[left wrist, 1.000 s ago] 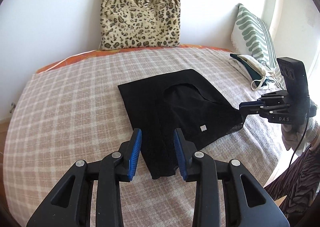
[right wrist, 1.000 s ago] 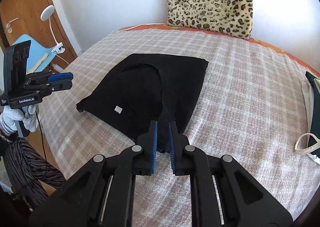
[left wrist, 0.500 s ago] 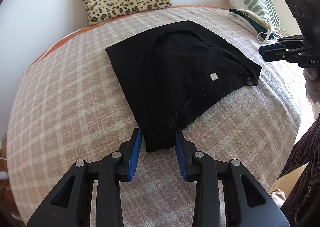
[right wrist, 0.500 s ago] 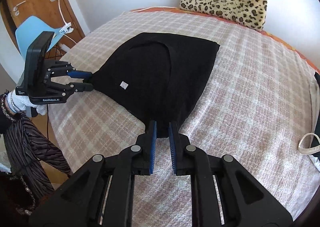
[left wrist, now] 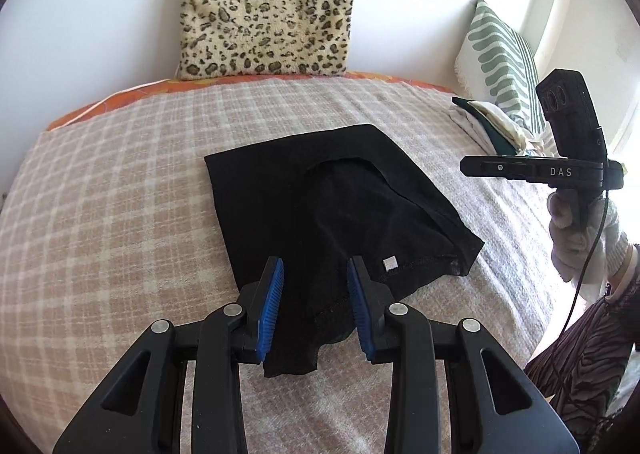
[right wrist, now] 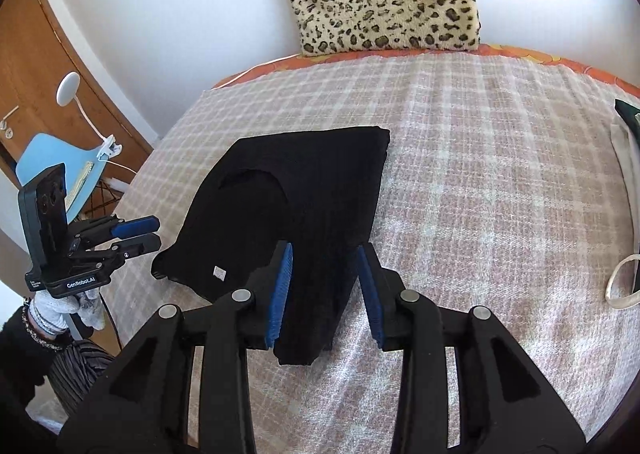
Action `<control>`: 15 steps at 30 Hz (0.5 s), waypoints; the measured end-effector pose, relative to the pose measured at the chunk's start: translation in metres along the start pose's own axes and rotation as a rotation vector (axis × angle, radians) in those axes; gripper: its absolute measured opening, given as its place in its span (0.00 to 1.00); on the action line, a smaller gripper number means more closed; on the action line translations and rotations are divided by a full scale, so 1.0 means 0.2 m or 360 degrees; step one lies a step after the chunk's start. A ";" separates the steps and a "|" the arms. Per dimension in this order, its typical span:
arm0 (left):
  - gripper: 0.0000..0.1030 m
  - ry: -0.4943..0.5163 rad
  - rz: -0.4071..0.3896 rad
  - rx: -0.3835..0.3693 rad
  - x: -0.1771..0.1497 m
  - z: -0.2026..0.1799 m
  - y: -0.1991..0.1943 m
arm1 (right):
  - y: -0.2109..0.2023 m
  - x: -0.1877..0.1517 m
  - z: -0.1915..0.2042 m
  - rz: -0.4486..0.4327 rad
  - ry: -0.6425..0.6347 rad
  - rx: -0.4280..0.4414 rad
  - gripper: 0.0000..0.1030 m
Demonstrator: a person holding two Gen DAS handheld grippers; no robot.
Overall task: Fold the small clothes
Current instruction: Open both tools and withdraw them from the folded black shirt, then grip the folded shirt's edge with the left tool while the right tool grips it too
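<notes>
Black garment [left wrist: 320,214] lying flat, partly folded, on checked blanket [left wrist: 120,214]; small white tag [left wrist: 389,263] too tiny to read; near tip hidden behind gripper bodies. Left gripper [left wrist: 316,304] partly open over near end, pads clear of cloth, holding nothing; right gripper [right wrist: 326,296] opening, cloth between pads but released. Printed "DAS" on right gripper body, "GenRobot.AI" on left. Leopard cushion [left wrist: 266,10] against wall; striped pillow [left wrist: 500,62] cut off.
</notes>
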State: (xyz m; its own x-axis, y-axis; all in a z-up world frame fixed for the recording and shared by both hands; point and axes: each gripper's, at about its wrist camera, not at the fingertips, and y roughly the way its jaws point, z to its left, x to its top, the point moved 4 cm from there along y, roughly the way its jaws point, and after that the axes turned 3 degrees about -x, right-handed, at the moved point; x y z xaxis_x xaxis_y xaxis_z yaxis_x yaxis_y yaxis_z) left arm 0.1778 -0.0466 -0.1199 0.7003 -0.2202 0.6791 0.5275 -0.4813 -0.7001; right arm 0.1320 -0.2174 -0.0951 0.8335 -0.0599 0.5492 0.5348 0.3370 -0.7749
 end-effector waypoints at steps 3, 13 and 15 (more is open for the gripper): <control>0.30 0.0023 -0.0038 -0.0012 0.05 -0.03 0.00 | 0.03 0.06 -0.02 -0.0014 0.0038 0.0016 0.35; 0.30 0.0103 0.0144 -0.0075 0.02 -0.13 0.28 | 0.29 0.25 -0.32 0.0031 0.0502 0.0215 0.42; 0.30 0.0092 0.0173 -0.0091 0.00 -0.13 0.31 | 0.34 0.27 -0.34 0.0053 0.0545 0.0269 0.42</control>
State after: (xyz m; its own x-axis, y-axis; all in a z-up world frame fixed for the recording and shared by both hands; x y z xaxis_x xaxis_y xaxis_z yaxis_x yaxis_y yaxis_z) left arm 0.1979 -0.0979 -0.1579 0.7219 -0.3214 0.6128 0.4209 -0.4990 -0.7575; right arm 0.2233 -0.2611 -0.1395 0.8633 -0.3473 0.3660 0.5001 0.4924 -0.7124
